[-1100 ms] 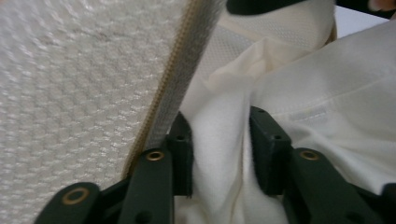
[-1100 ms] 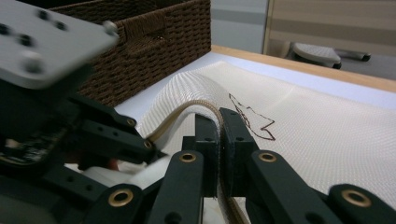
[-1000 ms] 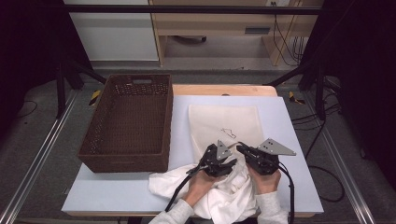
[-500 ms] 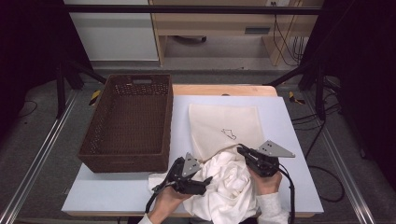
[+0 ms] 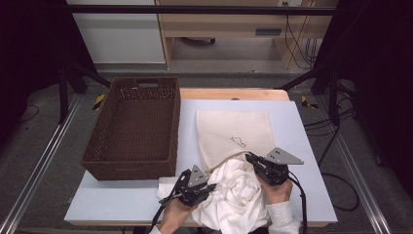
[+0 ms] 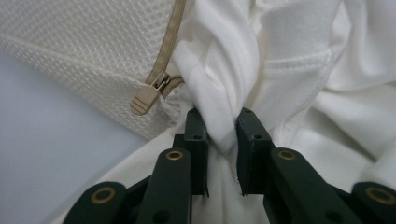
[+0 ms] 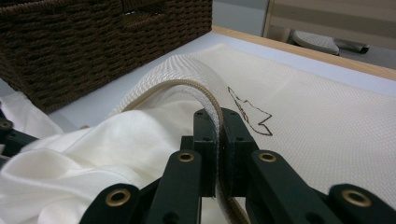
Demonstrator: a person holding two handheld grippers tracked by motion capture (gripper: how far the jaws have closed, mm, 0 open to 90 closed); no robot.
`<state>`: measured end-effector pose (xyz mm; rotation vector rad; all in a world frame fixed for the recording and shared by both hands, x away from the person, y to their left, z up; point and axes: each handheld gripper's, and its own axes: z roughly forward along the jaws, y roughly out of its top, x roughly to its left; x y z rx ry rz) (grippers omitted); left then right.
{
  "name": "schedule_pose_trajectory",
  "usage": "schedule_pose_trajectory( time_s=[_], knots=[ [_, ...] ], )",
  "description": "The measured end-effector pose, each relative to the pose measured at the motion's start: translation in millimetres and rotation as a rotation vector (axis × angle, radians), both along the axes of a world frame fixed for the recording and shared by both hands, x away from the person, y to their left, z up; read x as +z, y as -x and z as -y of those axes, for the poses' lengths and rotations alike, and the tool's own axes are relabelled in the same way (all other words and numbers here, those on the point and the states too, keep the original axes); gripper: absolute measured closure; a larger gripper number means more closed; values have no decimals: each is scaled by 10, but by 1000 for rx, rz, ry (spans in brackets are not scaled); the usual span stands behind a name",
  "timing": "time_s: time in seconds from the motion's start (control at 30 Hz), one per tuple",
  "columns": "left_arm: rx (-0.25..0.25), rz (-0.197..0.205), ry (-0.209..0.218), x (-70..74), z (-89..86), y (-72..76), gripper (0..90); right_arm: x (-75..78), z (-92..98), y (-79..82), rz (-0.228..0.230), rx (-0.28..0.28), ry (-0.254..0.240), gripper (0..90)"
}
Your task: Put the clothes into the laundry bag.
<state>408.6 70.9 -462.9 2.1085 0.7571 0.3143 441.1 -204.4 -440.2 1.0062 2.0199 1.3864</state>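
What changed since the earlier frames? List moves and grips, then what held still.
The left gripper swung from beside the right gripper toward the table's near left; its jaws have just been closing, and now pinch a fold of the white garment. The right gripper kept the mesh bag's zipper edge clamped. The wicker basket stayed put.

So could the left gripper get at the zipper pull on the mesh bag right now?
Probably not yet: the left gripper is shut on the white garment, though the zipper pull lies uncovered just beside it.
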Motion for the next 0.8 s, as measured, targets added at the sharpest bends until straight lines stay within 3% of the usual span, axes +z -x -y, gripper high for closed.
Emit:
schedule_pose_trajectory(
  time_s=[0.23,0.33,0.37,0.4,0.43,0.5,0.57,0.63,0.7,0.8],
  knots=[
    [-43,88,97,332,32,142,790,0,-16,-1,-1,4,-22,863],
    [-52,110,109,403,81,145,792,-12,-37,-10,0,2,-29,863],
    [-61,122,132,464,159,122,793,-16,-42,-12,2,0,-29,863],
    [-61,122,132,464,159,122,794,-18,-44,-11,3,-1,-29,863],
    [-77,144,138,517,278,94,794,-18,-44,-12,4,-3,-31,863],
    [-90,165,112,556,435,44,794,-17,-35,-10,7,-5,-40,864],
    [-85,191,57,572,587,-33,792,-18,-27,-8,5,-4,-57,864],
    [-84,190,37,564,646,-86,791,-13,-26,-2,8,-4,-61,865],
    [-71,163,2,476,772,-255,788,-3,-19,6,15,-4,-66,867],
    [-61,155,-28,377,829,-350,784,10,-20,15,22,-11,-62,867]
  ],
)
